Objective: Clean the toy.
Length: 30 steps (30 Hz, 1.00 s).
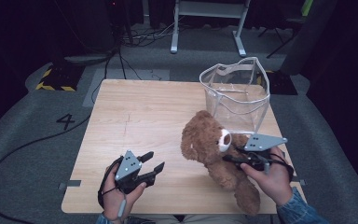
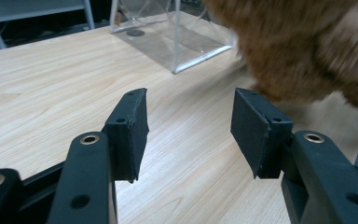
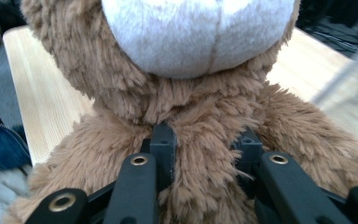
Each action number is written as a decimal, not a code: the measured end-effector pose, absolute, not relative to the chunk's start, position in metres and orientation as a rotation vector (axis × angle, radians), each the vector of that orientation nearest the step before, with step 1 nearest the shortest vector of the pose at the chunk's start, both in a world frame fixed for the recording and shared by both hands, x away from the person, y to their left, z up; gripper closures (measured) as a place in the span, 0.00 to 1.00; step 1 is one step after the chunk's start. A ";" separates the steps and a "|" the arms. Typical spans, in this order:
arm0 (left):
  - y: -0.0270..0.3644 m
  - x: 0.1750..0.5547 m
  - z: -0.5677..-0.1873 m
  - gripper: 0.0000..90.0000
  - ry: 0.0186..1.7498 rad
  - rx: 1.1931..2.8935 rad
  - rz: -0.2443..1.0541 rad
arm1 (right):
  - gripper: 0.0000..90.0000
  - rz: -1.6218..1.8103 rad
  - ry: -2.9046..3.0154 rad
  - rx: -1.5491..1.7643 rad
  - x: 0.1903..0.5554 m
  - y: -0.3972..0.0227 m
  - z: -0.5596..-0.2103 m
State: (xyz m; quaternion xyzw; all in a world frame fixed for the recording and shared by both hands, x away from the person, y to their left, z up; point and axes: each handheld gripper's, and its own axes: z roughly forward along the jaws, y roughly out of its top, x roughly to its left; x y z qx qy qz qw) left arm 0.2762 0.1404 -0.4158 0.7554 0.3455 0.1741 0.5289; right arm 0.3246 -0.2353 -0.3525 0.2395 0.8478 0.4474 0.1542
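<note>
While the right gripper (image 1: 233, 156) is pinching the fluffy brown teddy bear (image 1: 214, 151) by its chest just beside the clear plastic bag (image 1: 237, 93), the left gripper (image 1: 153, 164) is idling open and empty, so plush could be slipping free.

Room dim, far side near black. Grey carpet floor (image 1: 23, 135) w/ painted "4" (image 1: 65, 121), hazard-striped plate (image 1: 55, 78), cables (image 1: 135, 35). White desk frame (image 1: 208, 23) well beyond tongs; light wood table (image 1: 135, 116) under them.
</note>
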 end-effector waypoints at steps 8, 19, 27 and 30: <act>0.127 0.288 -0.418 0.54 0.786 1.830 0.380 | 0.75 1.299 2.315 0.872 0.303 -0.289 -0.338; 0.105 0.304 -0.423 0.52 0.735 1.882 0.328 | 0.74 1.197 2.155 1.235 0.295 -0.356 -0.350; 0.106 0.302 -0.424 0.53 0.734 1.888 0.324 | 0.62 1.103 2.057 1.321 0.322 -0.382 -0.408; 0.107 0.301 -0.425 0.53 0.741 1.886 0.326 | 0.60 1.111 2.020 1.292 0.330 -0.384 -0.419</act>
